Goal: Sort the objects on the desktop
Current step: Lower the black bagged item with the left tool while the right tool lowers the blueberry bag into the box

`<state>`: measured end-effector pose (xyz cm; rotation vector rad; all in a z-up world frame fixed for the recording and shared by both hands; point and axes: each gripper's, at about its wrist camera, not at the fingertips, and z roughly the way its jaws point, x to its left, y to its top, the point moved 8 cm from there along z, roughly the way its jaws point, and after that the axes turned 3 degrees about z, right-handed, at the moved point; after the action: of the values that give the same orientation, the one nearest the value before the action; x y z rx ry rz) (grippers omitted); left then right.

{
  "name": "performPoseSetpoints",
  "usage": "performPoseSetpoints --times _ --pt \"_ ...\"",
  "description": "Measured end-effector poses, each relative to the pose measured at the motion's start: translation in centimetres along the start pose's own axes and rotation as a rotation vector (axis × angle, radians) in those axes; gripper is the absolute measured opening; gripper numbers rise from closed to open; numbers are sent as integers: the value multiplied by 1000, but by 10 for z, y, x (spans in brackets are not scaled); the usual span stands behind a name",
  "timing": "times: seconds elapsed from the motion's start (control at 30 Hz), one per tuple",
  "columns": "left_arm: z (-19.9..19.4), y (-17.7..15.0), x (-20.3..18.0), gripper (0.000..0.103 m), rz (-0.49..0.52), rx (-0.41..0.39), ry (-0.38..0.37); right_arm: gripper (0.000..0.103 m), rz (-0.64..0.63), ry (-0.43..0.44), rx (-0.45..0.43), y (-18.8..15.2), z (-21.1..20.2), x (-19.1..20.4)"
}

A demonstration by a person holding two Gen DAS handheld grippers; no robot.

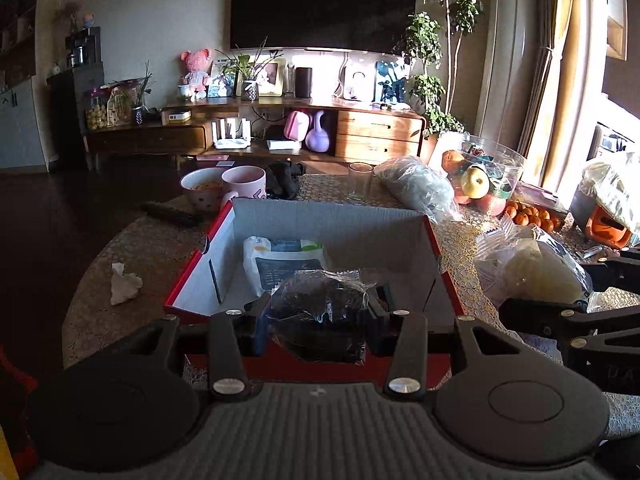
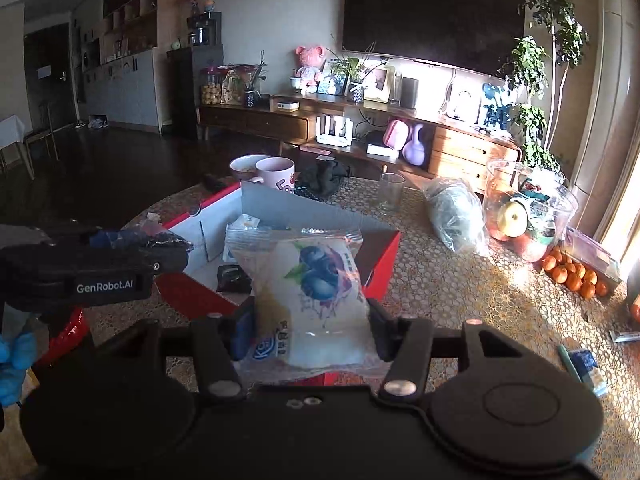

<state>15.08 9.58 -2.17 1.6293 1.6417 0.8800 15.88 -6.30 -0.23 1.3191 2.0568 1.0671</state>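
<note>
Claws grip dark packet and blueberry bag; we carry both toward box at twelve o'clock, release next.

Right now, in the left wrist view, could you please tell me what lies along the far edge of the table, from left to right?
Patterned bowl → pink mug → dark crumpled cloth → clear drinking glass → grey-green plastic bag → clear fruit container.
</note>
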Motion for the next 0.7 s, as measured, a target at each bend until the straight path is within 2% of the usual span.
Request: performPoseSetpoints --times 0.3,0.7 --pt "25 19 21 44 28 0 37 56 -90 4 -27 27 24 3" --pt "75 25 27 44 48 85 19 56 -121 24 55 29 70 6"
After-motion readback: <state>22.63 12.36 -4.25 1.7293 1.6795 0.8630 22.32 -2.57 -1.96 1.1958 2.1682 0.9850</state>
